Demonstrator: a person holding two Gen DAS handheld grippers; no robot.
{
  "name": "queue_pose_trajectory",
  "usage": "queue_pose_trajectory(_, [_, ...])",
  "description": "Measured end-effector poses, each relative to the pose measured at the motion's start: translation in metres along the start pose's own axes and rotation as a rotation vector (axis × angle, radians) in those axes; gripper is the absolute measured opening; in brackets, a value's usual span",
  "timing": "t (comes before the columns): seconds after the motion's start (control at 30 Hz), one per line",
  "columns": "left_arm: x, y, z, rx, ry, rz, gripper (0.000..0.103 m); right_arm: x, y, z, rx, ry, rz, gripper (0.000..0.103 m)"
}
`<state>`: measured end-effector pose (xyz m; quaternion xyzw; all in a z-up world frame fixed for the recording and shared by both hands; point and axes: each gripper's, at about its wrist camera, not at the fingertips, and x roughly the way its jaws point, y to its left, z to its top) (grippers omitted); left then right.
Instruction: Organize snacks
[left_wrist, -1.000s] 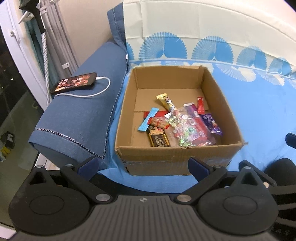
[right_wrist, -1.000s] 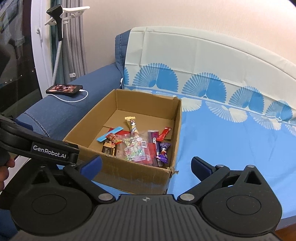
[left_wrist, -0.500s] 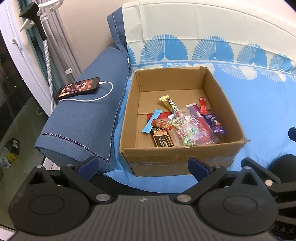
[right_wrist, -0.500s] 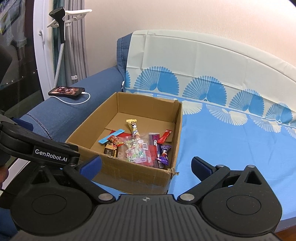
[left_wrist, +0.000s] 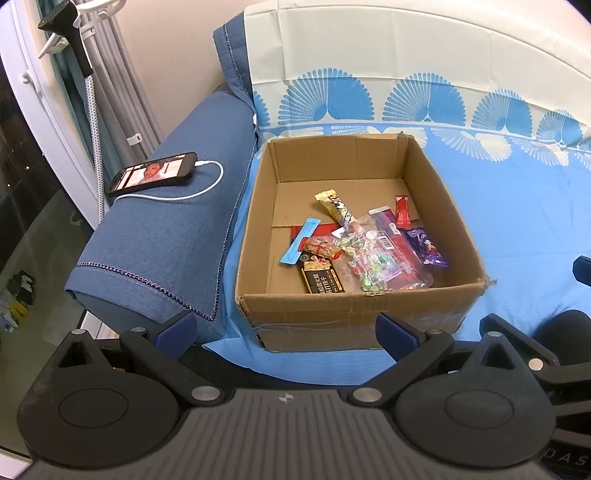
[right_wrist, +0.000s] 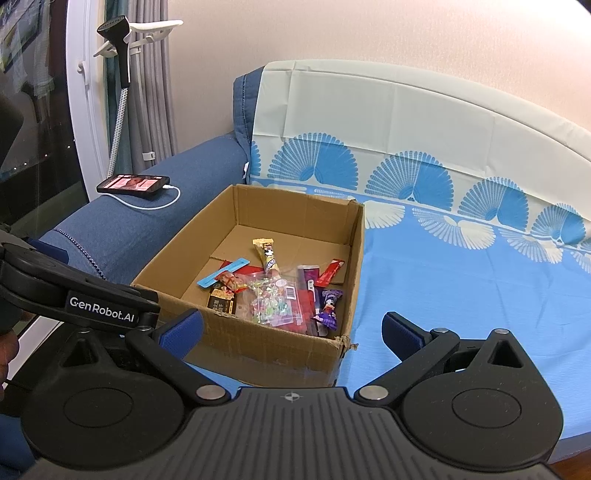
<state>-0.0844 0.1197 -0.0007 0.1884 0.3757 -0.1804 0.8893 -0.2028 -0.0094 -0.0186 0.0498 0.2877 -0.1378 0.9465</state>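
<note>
We hold both tongs with fingers spread wide and empty, the left tongs (left_wrist: 286, 328) and the right tongs (right_wrist: 291, 326) hovering near the front wall of the open brown cardboard box (left_wrist: 343, 314) on the blue fan-patterned sofa cover (left_wrist: 517, 206). The wrapped snacks (left_wrist: 364, 245) lie heaped on the box floor, toward its near right corner. A black smartphone on a white cable (left_wrist: 153, 173) rests on the denim-blue armrest (left_wrist: 162, 236) to the left.
</note>
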Motion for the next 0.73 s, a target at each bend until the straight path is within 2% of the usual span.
queue_pose_trajectory(0.43, [-0.0009, 0.0014, 0.0002, -0.012, 0.008, -0.005, 0.103, -0.0004, -0.0001, 0.0003, -0.001, -0.004, 0.001, 0.103])
queue_pose_trajectory(0.73, [0.0024, 0.0014, -0.0008, -0.004, 0.006, 0.047, 0.103, -0.0008, -0.0004, 0.0013, 0.0, 0.001, 0.003, 0.103])
